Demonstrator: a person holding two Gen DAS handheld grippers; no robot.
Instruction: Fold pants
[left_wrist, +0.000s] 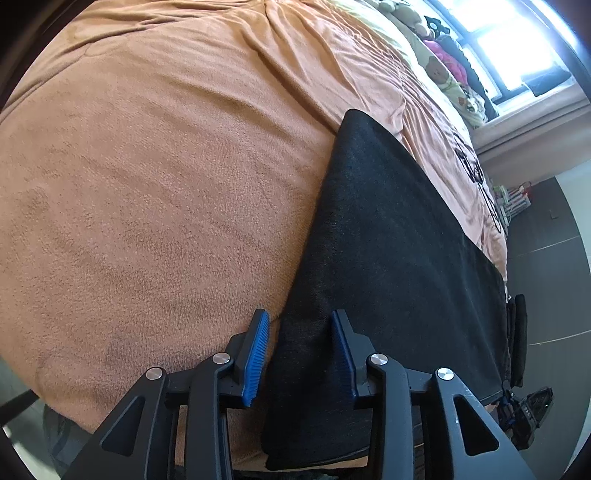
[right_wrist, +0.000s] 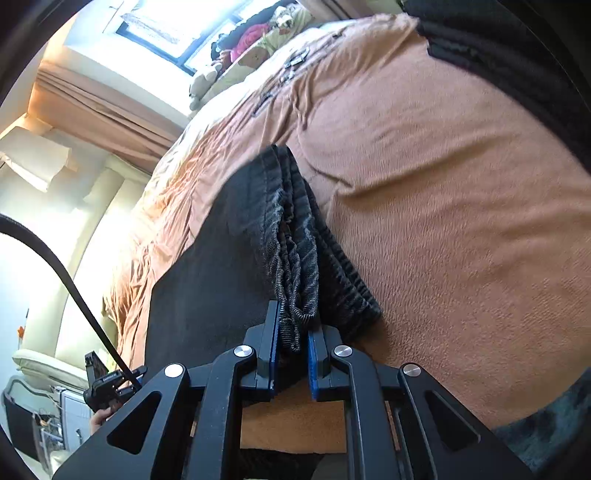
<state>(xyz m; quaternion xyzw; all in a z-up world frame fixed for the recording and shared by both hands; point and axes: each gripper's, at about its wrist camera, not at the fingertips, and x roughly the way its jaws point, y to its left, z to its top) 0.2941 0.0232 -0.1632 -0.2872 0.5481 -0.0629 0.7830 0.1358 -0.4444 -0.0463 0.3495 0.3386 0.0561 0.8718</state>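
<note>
Black pants (left_wrist: 388, 258) lie on a bed's orange fleece blanket (left_wrist: 147, 184), near a bright window (right_wrist: 173, 26). The left gripper (left_wrist: 300, 354) is spread wide over their edge; the right gripper (right_wrist: 292, 354) pinches the ribbed waistband (right_wrist: 299, 258).

One pair of black pants (left_wrist: 388, 258) lies on one bed (left_wrist: 147, 184) under one orange blanket (right_wrist: 461, 221). Two grippers show, each with two fingers (left_wrist: 255, 354).
</note>
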